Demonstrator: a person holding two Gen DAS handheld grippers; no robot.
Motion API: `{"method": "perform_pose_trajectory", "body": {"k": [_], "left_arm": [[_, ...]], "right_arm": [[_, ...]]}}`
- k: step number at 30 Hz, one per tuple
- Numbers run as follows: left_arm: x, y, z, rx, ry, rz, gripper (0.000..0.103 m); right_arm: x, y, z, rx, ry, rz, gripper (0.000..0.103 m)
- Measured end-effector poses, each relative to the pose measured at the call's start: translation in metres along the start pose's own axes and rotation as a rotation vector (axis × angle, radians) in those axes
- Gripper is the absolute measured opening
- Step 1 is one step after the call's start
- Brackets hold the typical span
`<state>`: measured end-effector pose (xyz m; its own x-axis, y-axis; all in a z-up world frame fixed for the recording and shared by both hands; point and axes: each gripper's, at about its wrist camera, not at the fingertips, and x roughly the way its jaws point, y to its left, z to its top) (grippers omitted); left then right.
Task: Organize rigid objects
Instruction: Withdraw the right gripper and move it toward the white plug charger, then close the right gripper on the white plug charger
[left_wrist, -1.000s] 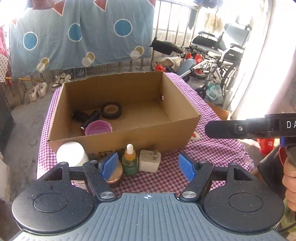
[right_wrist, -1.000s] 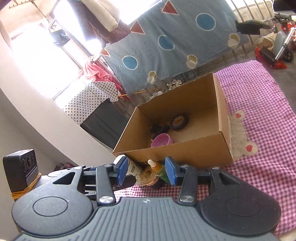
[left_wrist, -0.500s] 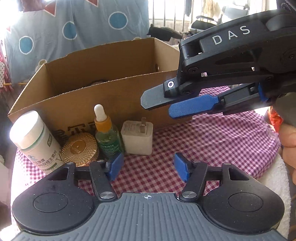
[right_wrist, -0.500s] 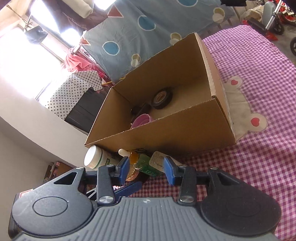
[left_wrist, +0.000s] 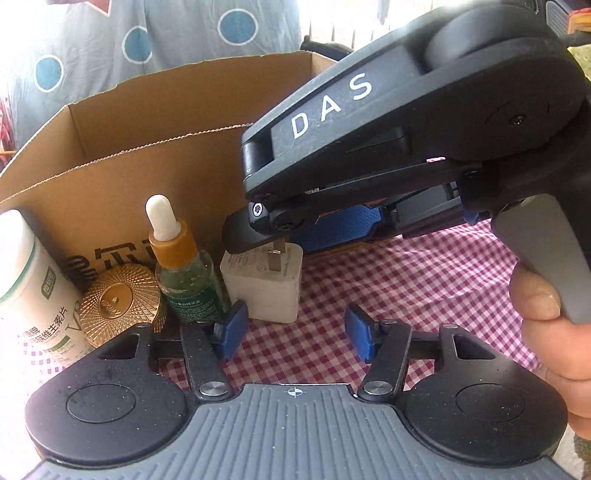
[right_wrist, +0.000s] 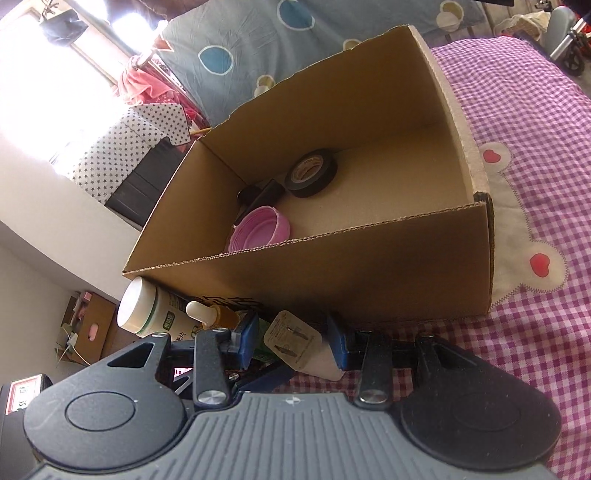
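Note:
A white plug adapter stands on the checked cloth in front of the cardboard box. My right gripper is open with its blue pads on either side of the adapter, apart from it or barely touching. In the left wrist view it reaches in from the right above the adapter. My left gripper is open and empty, just in front of the adapter. A green dropper bottle, a gold lid and a white pill bottle stand left of the adapter.
Inside the box lie a black tape roll, a pink lid and a dark object. Purple checked cloth stretches to the right of the box. A blue sheet hangs behind.
My right gripper has come down and forward so that its fingers straddle the white adapter. My left gripper has moved lower and closer to the row of objects.

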<state>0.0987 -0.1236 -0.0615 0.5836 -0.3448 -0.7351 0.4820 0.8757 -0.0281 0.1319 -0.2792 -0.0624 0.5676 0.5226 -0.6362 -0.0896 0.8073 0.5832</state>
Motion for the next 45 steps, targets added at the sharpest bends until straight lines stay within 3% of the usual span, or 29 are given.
{"method": "perform_pose_trajectory", "body": {"k": [10, 33, 40, 45], "left_arm": [[0.001, -0.010, 0.002, 0.025, -0.007, -0.041, 0.058], [-0.010, -0.046, 0.005, 0.128, -0.023, -0.147, 0.059], [-0.029, -0.045, 0.001, 0.193, -0.075, -0.089, 0.060], [-0.011, -0.040, 0.010, 0.208, -0.075, -0.078, 0.062]], "right_arm": [[-0.009, -0.017, -0.006, 0.069, 0.036, -0.005, 0.041], [-0.048, -0.049, -0.019, 0.132, -0.019, -0.074, 0.041], [-0.072, -0.058, -0.022, 0.161, -0.094, -0.072, 0.041], [-0.082, -0.068, -0.030, 0.225, -0.120, -0.035, 0.041]]}}
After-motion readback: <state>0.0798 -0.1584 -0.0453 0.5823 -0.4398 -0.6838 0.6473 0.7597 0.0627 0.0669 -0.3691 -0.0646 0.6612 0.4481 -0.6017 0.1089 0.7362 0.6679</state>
